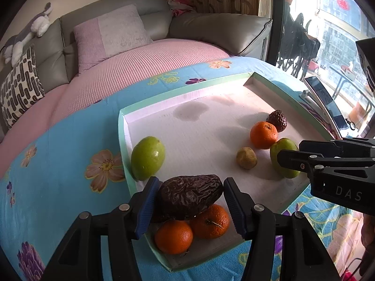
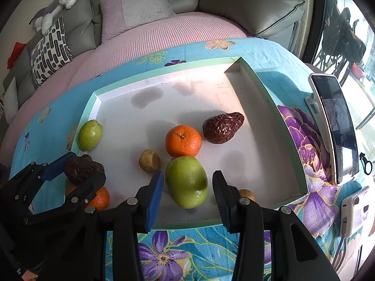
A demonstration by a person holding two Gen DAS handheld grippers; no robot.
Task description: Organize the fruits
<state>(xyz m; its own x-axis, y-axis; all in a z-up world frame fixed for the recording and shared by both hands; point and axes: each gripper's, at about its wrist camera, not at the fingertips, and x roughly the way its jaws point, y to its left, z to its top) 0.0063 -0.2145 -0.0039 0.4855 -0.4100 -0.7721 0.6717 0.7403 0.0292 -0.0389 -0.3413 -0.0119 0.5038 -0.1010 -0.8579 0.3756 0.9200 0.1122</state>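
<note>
A mint-rimmed white tray (image 1: 124, 126) lies on a blue floral cloth and holds the fruit. My left gripper (image 1: 191, 183) is shut on a dark wrinkled fruit (image 1: 189, 195), held just above two oranges (image 1: 174, 236) in the tray's near corner. The right wrist view shows that gripper (image 2: 85, 167) at the left. My right gripper (image 2: 188, 175) is open, its fingers on either side of a green fruit (image 2: 186, 182) resting on the tray. Beyond it lie an orange (image 2: 183, 141), a second dark wrinkled fruit (image 2: 222, 127), a small brown fruit (image 2: 149, 160) and another green fruit (image 2: 90, 135).
Another small brown fruit (image 2: 247, 194) peeks from behind my right finger. A phone on a stand (image 2: 335, 128) and a white device (image 2: 354, 210) sit on the cloth right of the tray. A pink-covered sofa with pillows (image 1: 110, 32) lies behind.
</note>
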